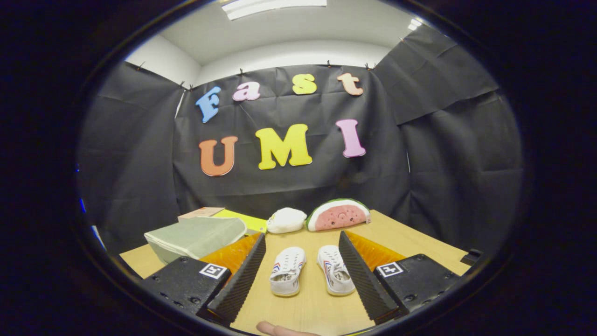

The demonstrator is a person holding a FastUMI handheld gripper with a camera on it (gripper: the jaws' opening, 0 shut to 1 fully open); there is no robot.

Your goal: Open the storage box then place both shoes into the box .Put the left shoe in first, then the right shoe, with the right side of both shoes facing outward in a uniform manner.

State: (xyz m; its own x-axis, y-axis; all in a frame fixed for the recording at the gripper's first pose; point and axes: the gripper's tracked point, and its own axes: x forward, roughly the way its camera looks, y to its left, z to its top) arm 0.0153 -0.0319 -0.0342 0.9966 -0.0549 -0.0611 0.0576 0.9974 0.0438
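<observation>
The claw is spread wide, holding nothing, above the worktop. Two shoes lie side by side between its fingers (toes pointing away). The box sits closed beyond the left finger, with a watermelon cushion and a white pouch farther back.

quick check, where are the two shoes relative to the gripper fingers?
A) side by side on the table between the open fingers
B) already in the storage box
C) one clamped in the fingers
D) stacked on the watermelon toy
A: both shoes lie side by side on the table between the spread fingers of the gripper, untouched.
</observation>
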